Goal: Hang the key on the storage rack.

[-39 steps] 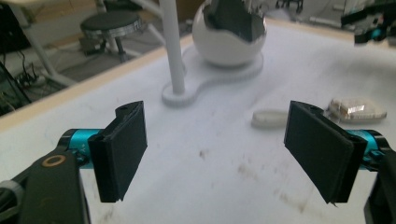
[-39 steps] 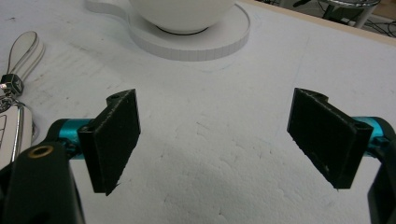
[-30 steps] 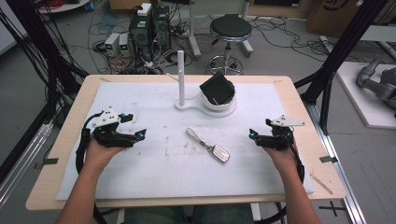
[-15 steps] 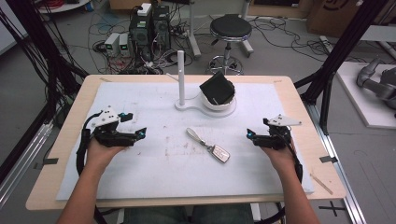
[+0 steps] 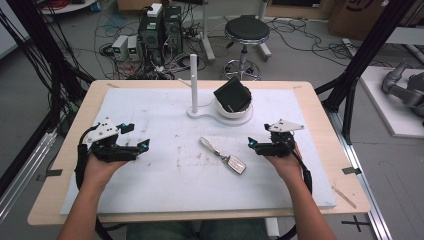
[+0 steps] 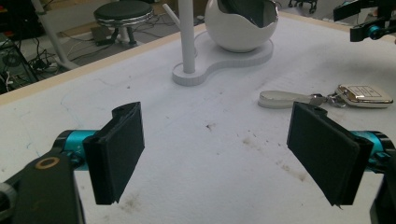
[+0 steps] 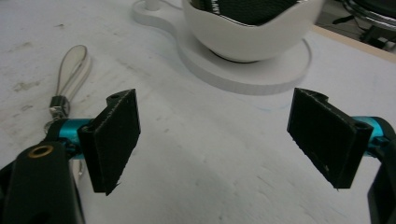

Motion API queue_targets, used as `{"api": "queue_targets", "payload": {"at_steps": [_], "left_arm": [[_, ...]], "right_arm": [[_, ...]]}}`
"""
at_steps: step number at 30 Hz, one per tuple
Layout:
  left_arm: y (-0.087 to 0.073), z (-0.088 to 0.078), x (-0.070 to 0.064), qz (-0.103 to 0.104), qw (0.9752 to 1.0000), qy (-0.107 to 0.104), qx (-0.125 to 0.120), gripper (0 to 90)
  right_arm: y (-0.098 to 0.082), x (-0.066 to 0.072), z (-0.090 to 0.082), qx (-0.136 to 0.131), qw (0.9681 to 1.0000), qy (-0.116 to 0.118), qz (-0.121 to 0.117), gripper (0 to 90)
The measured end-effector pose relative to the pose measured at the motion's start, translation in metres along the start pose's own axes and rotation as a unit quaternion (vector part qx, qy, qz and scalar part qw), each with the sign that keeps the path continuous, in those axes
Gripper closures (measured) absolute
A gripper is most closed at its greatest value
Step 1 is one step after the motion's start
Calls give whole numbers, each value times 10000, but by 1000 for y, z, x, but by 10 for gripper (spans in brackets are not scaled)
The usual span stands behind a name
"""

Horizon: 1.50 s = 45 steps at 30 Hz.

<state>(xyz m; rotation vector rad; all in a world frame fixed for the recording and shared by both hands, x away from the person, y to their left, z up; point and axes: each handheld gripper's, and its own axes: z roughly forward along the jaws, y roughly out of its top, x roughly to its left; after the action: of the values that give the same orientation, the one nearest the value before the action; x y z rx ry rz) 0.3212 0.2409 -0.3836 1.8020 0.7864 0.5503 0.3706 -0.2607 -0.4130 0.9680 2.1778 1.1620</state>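
A car key fob (image 5: pixel 235 164) with a pale loop strap (image 5: pixel 207 145) lies on the white mat (image 5: pixel 165 170) near the middle; the key fob (image 6: pixel 365 94) and its strap (image 6: pixel 282 98) lie ahead of the left jaws. Behind it stands a white stand (image 5: pixel 220 113) with an upright post (image 5: pixel 193 82) and a white bowl (image 5: pixel 234 107) holding a black cloth (image 5: pixel 232 94). My left gripper (image 5: pixel 142 146) rests open at the mat's left, nothing between its pads (image 6: pixel 119 149). My right gripper (image 5: pixel 252 144) is open just right of the key, pads (image 7: pixel 112 137) empty. The strap (image 7: pixel 72 74) lies left of the right jaws.
The wooden table (image 5: pixel 45 210) edges the mat on all sides. Behind the table are a black stool (image 5: pixel 246 30), computer boxes (image 5: pixel 160 25) and cables on the floor. Black frame legs (image 5: pixel 365 55) stand at the right.
My right gripper has edged left toward the key fob. The left gripper has barely moved.
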Motion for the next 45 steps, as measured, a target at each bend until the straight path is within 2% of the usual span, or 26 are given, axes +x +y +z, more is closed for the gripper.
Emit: {"api": "queue_targets", "payload": {"at_steps": [5,8,11,14,17,23,25,29,31,32,34,35,39,40,41,44,45], "left_arm": [[-4,-2,1,-37,10000,35,29,189],[-5,-2,0,-7,10000,19,93,189],[-5,-3,-1,-1,10000,-3,31,189],[-6,-6,-2,4,10000,-1,22,189],[-8,-11,-1,-25,10000,37,-13,189],[-10,-14,0,-34,10000,86,33,189],[-10,-15,-1,-15,10000,84,45,190],[-12,-17,-1,-18,9999,127,101,189],[-13,-19,0,-23,9998,140,118,190],[-14,-20,0,-42,9998,153,108,190],[-14,-21,1,-41,9998,151,116,189],[-14,-21,1,-36,9998,153,122,190],[-15,-21,0,-63,9998,149,122,190],[-15,-21,0,-53,9998,147,124,190],[-15,-21,-1,-59,9998,144,127,189],[-14,-20,-1,-57,9998,123,125,190],[-14,-20,-1,-52,9998,126,130,190]], "right_arm": [[9,19,13,37,9994,280,-176,174],[14,29,22,114,9987,469,-156,174],[17,40,33,182,9977,622,-218,174],[17,47,44,353,9965,721,-240,173],[16,54,55,636,9946,802,-196,174],[16,67,69,811,9908,1016,-363,180],[17,71,73,909,9889,1100,-415,236],[17,77,80,1042,9854,1214,-576,268],[17,80,82,1134,9830,1265,-691,321],[18,81,82,1212,9807,1329,-760,380],[20,82,82,1271,9783,1435,-786,434],[20,82,82,1272,9782,1445,-786,465],[21,84,79,1278,9744,1572,-973,783],[22,85,78,1300,9740,1576,-983,819],[22,86,78,1286,9737,1530,-1098,822],[24,86,76,1335,9735,1520,-1071,826],[25,85,75,1291,9745,1485,-1083,827]]}}
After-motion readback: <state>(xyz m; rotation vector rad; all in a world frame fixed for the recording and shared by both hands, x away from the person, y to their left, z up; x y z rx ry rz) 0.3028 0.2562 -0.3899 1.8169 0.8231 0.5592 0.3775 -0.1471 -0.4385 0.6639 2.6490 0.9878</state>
